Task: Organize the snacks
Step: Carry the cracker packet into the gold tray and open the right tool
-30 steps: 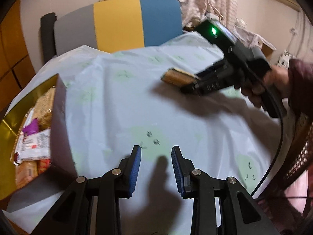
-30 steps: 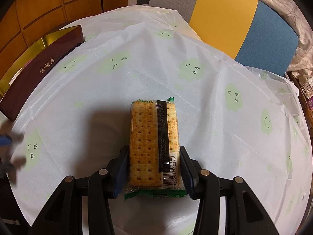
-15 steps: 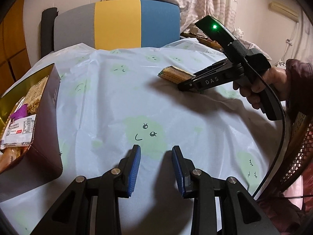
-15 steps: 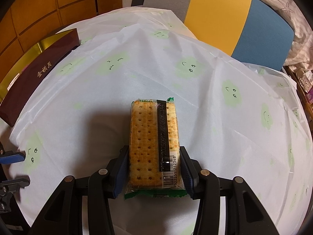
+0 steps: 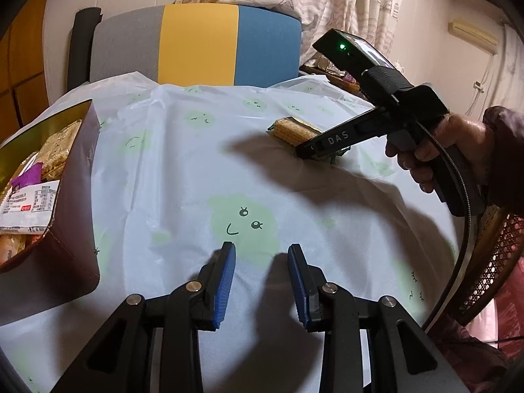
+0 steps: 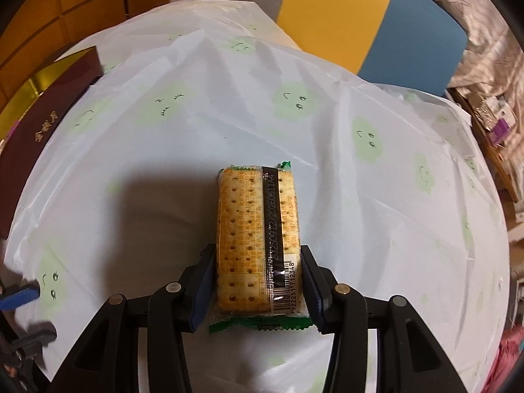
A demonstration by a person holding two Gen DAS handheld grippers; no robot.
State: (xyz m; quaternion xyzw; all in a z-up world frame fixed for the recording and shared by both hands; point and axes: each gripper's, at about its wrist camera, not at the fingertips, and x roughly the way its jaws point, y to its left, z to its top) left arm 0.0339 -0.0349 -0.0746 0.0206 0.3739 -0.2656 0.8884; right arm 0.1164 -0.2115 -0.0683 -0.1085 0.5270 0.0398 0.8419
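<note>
A clear-wrapped cracker packet [image 6: 257, 235] with a black stripe and green ends sits between the blue pads of my right gripper [image 6: 258, 283], which is shut on its near end. In the left wrist view the same cracker packet [image 5: 293, 130] hangs just above the tablecloth, at the tip of the right gripper [image 5: 314, 150], held by a hand [image 5: 435, 150]. My left gripper [image 5: 261, 276] hovers over the cloth near the front, jaws apart with nothing between them. A dark red box [image 5: 70, 203] with a gold lining at the left holds several wrapped snacks [image 5: 29, 201].
The round table wears a white plastic cloth [image 5: 203, 170] printed with green smiley faces. A grey, yellow and blue chair back [image 5: 196, 42] stands behind it. A cane chair [image 5: 497, 252] is at the right edge. The red box [image 6: 36, 137] lies far left in the right wrist view.
My left wrist view has tilted up, showing more of the chair and curtain. The right gripper with the cracker packet has shifted slightly over the cloth; its grip is unchanged.
</note>
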